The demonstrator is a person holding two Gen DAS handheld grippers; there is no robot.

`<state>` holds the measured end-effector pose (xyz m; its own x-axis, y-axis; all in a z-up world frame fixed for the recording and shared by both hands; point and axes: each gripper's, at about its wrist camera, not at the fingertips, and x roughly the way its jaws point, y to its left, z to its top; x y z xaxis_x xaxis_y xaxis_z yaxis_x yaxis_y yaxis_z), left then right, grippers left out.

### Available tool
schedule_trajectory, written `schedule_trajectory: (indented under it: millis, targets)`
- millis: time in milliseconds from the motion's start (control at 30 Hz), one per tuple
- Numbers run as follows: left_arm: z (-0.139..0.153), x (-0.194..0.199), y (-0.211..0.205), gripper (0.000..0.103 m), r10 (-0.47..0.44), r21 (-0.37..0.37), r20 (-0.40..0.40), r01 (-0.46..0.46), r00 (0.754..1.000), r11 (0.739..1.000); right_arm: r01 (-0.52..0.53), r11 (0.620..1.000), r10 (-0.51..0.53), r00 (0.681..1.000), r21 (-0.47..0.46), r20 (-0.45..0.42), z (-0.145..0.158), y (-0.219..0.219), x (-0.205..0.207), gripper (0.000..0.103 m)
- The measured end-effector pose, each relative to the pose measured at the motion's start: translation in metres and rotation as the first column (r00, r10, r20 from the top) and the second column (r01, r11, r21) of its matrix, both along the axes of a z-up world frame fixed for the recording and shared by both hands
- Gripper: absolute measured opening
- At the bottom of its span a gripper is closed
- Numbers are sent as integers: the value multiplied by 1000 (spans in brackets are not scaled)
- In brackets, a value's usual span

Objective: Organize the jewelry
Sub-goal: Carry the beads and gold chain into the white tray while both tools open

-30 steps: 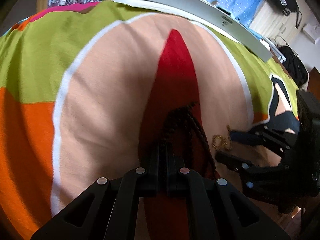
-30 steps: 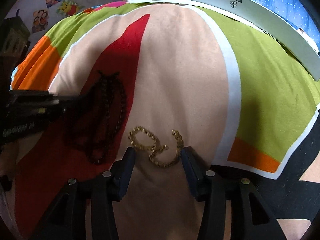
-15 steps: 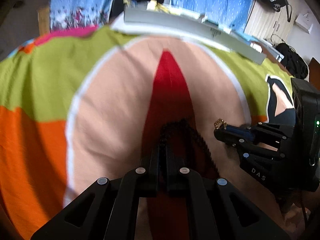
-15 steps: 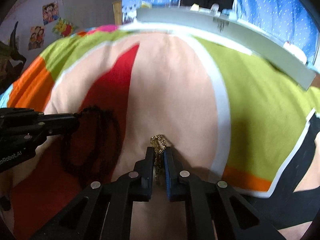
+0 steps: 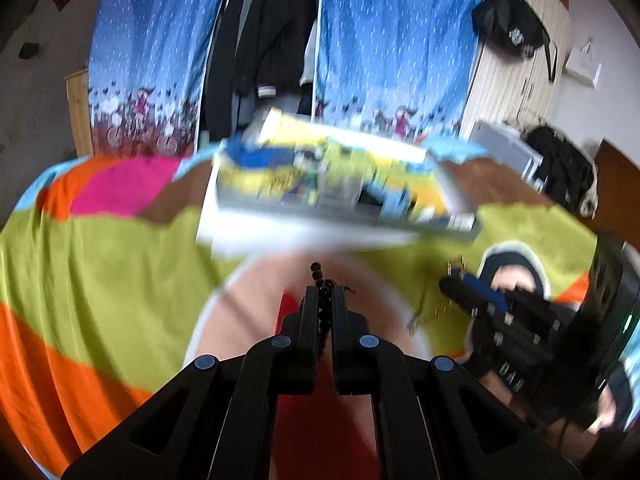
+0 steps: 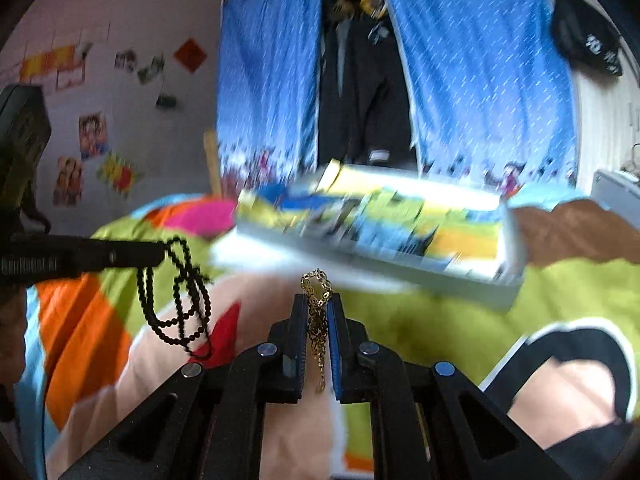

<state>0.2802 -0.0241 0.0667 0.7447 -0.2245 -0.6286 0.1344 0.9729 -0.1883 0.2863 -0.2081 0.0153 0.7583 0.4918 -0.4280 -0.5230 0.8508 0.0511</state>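
Left gripper: we are clamping our left gripper (image 5: 325, 294) on the black beaded necklace (image 6: 176, 300), with a few beads poking out past the fingertips; the rest is hanging in loose loops below the fingers, clear of the bedspread (image 5: 100, 264), as the right wrist view shows.
Right gripper: we are pinching the gold chain (image 6: 317, 312) between the blue pads (image 6: 332, 344) of our right gripper (image 6: 317, 302), a short loop standing up ahead of the tips and the tail dangling down between the fingers.
Why held so: we are gripping each piece near one end, we judge, so that it hangs free and does not tangle with the other; the two grippers are being kept well apart, side by side.
Organizer tray: the compartmented tray (image 6: 380, 228) is lying ahead of both grippers, beyond the fingertips, blurred; we cannot tell what its compartments are holding.
Step in hand: we are probably carrying both pieces forward toward the tray, neither yet over it.
Next move: each piece is calling for its own compartment, lowered slowly so the hanging loops are folding in and not draping over a wall.
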Motion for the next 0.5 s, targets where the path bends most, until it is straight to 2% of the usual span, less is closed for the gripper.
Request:
schedule_trajectory:
  millis: [133,233,367,500]
  targets:
    - [38,29,-9,3,9,-31,64,-7,998,1000,67,995,-71,996,69,55,22,-22,19,10]
    - [58,55,-25,3,10,-46,109,-5,994,999,124,989,-130,989,83,64,31,-32,40,10]
    - [63,91,-51,3,3,-65,131,6,991,998,194,972,-196,981,130,4,32,-57,65,10]
    - [53,122,-67,3,5,-101,123,7,992,995,236,962,-233,972,135,-39,20,-72,81,10]
